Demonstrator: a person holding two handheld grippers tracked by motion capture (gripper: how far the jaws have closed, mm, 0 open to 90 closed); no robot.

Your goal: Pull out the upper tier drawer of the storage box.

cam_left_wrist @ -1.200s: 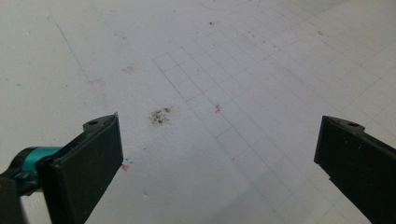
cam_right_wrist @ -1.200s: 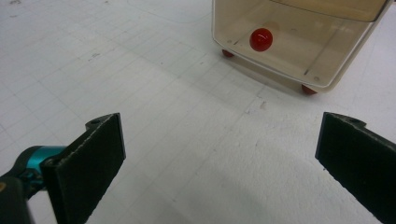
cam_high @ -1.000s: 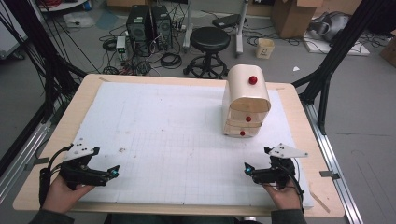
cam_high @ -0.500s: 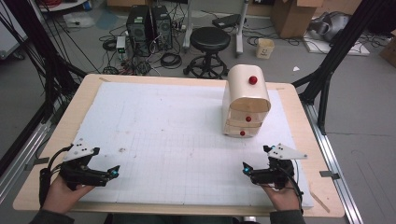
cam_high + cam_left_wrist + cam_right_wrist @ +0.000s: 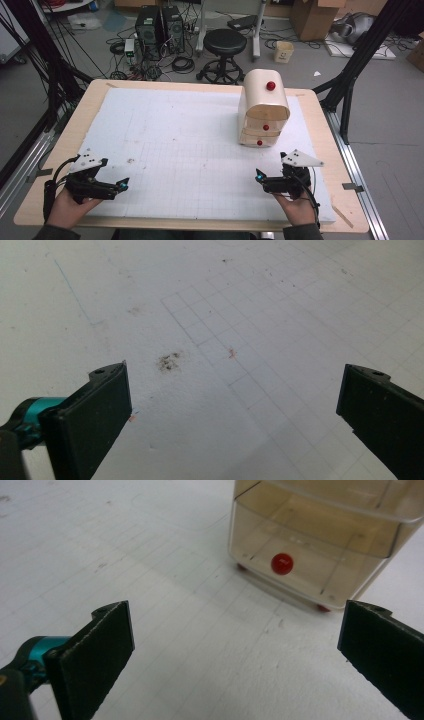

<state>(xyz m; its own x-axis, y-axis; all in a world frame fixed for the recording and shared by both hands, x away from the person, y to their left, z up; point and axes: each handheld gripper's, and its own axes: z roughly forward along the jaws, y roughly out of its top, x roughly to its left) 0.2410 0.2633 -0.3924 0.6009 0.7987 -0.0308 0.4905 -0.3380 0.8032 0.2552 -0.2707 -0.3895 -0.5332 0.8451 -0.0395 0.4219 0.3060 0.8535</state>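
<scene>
Bench [image 5: 65, 150] with white gridded mat; small drawer cabinet [image 5: 264, 107] at far right.
Left hand-held gripper [image 5: 121, 185] and right hand-held gripper [image 5: 258, 176] both gape, empty, near edge. Cabinet appears light, rigid, smooth plastic; likely slides. Grasp a red knob [image 5: 282, 563].
</scene>
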